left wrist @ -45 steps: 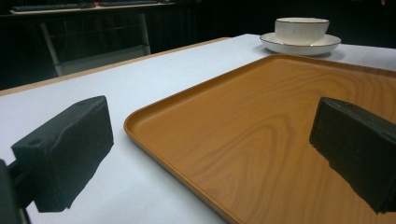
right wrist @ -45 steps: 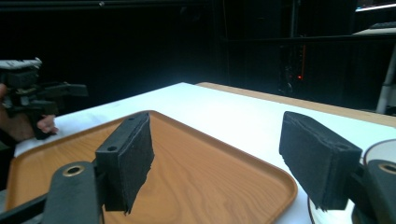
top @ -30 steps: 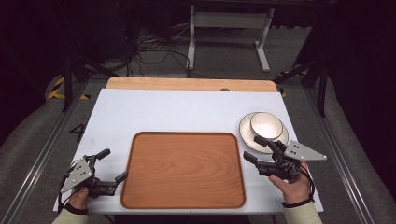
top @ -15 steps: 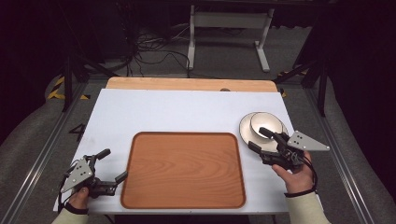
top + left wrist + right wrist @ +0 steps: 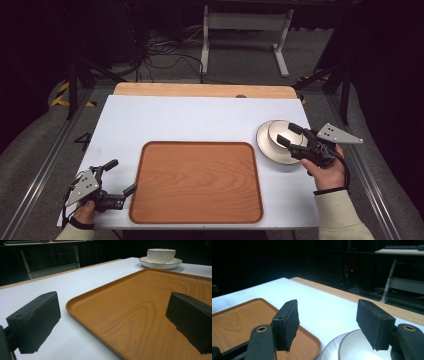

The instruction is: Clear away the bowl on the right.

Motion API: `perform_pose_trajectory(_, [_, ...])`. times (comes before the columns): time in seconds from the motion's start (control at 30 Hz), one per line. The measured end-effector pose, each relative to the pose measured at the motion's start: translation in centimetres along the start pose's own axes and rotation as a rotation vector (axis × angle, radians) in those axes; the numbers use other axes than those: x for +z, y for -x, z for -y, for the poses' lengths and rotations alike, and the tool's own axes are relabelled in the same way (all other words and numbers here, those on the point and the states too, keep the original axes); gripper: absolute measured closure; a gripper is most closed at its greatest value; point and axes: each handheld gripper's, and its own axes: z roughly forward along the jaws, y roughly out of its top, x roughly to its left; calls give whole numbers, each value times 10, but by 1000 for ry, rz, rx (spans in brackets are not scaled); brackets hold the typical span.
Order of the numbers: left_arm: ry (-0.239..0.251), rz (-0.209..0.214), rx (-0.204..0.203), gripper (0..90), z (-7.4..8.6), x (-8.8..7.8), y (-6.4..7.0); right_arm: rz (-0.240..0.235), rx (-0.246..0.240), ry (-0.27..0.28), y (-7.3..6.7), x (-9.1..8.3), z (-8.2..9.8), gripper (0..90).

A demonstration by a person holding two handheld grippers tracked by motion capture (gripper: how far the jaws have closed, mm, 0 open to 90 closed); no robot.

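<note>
Both pairs of jaws stand wide apart and hold nothing. On the right gripper (image 5: 289, 135), the two black pads (image 5: 287, 323) are spread over the near rim of a white cup (image 5: 282, 134), which sits on a white saucer (image 5: 265, 146) at the right side of the table. In the right gripper view the jaws frame the cup's open mouth from above, one pad above the gap between saucer and tray, the other above the cup's inside; whether either pad touches the rim cannot be told. The person's right hand (image 5: 327, 167) grips the tool from behind, with the grey three-cornered plate (image 5: 339, 134) sticking out toward the table's right edge.

A wooden tray (image 5: 197, 181) with rounded corners lies near the front middle of the white tabletop (image 5: 175, 120), just beside the saucer and apart from it. Its surface is bare.

At the front left corner, the left gripper (image 5: 121, 176) is held low in the left hand (image 5: 82, 212), pointing toward the tray's left edge. In the left gripper view, one pad (image 5: 35, 321) hangs over the white tabletop and the other over the tray's wood, so the tray's rim runs between them. Far across the tray in that view stand the cup (image 5: 161, 255) and saucer (image 5: 160, 263), the cup showing a thin dark line round its lip.

A strip of bare wood (image 5: 200, 90) runs along the table's far edge.
</note>
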Motion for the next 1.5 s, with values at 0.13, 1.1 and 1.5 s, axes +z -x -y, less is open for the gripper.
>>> perform_pose_trajectory(0.13, [-1,-1,-1,3,0,0,0,24,10,-23,7,1,-4,347])
perform_pose_trajectory(1.1, [-1,-1,-1,3,0,0,0,160,29,-78,57,9,-6,348])
perform_pose_trajectory(1.5, [-2,-1,0,3,0,0,0,235,90,-229,70,17,1,375])
